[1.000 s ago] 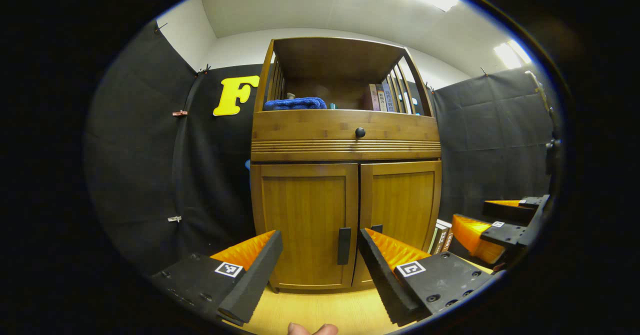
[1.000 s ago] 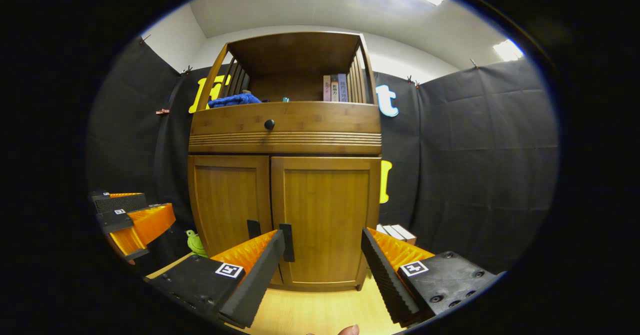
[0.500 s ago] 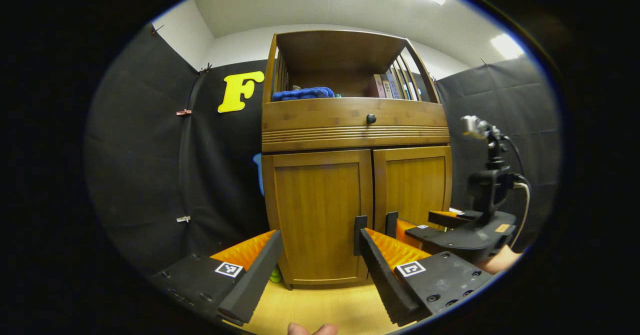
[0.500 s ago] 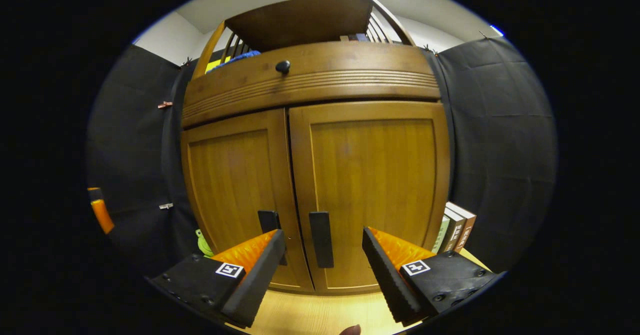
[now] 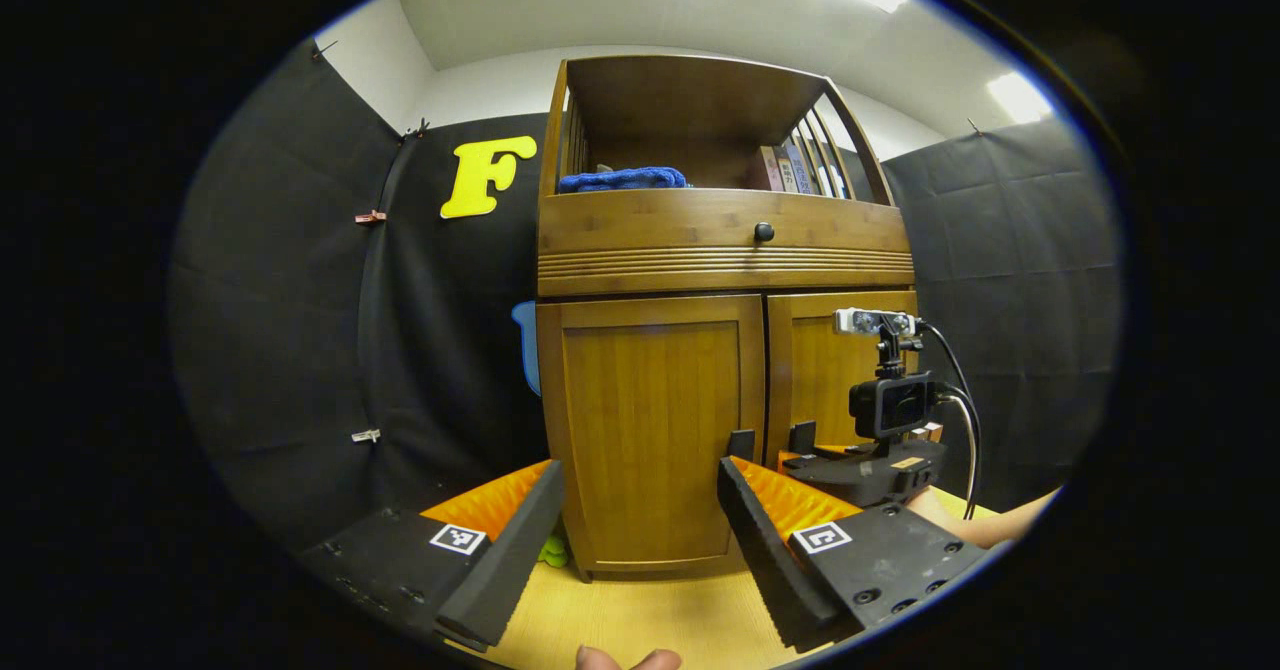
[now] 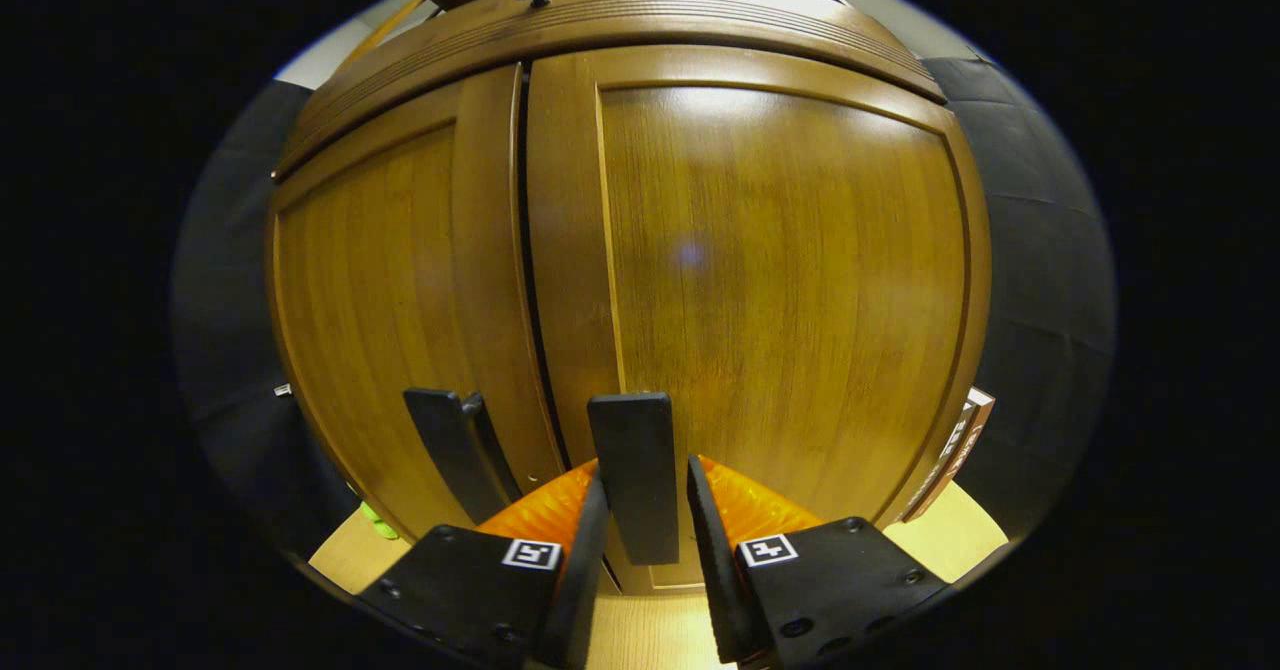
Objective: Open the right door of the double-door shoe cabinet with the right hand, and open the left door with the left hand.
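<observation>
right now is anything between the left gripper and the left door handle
Nothing visible. The left gripper is open, with bare floor between it and the left door. The left handle shows just above its right finger. The right gripper sits off at the right handle.

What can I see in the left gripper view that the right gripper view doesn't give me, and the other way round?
Left gripper view: the top shelf with a blue towel and books, and the left gripper open, short of the left door. Right gripper view: a close-up of the right gripper, fingers clamped on the right door handle. Shared: both doors shut, the drawer knob, the wooden floor.
</observation>
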